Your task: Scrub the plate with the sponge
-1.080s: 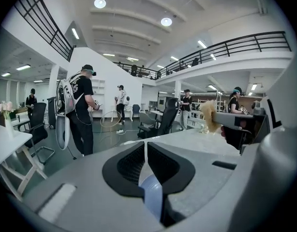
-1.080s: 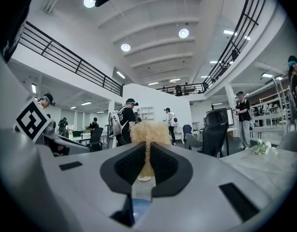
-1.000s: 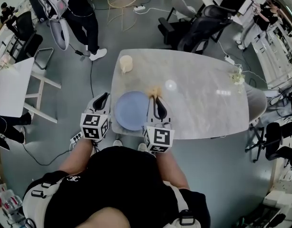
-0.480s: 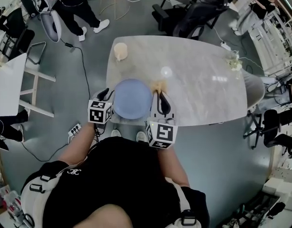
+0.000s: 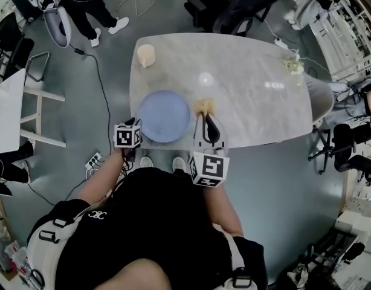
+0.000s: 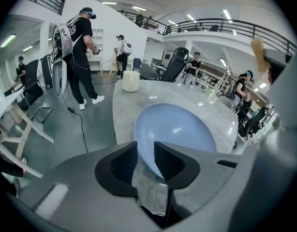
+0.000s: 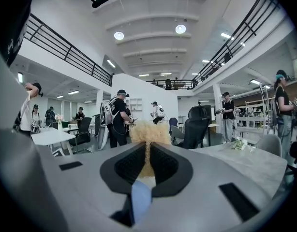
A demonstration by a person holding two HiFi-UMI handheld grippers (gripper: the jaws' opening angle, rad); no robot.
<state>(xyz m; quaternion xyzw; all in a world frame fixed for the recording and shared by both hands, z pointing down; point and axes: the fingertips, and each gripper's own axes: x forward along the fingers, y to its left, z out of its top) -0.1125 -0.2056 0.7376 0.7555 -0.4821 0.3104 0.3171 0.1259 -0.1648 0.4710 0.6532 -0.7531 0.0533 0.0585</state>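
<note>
A round blue plate [image 5: 164, 116] lies at the near left edge of a grey marble table [image 5: 252, 101]. The left gripper [image 5: 132, 125] clamps its near-left rim. Just right of the plate is a yellow sponge [image 5: 203, 106], between the right gripper [image 5: 205, 117] jaws. A cream cup [image 5: 145, 55] stands at the far left corner.

**Setting:** an open-plan office-cum-lab hall. Evidence noted:
- a railed mezzanine gallery [image 7: 66, 54] ran beneath round ceiling lights [image 7: 119, 35]
- black swivel office chairs [image 5: 246, 5], a white desk [image 5: 4, 110] and a marble-topped table [image 5: 258, 101] stood on a grey floor [image 5: 282, 192]
- a power strip [image 5: 93, 160] lay there
- shelving [image 5: 348, 41] lined one side
- a person wearing a backpack rig [image 6: 81, 47] stood by
</note>
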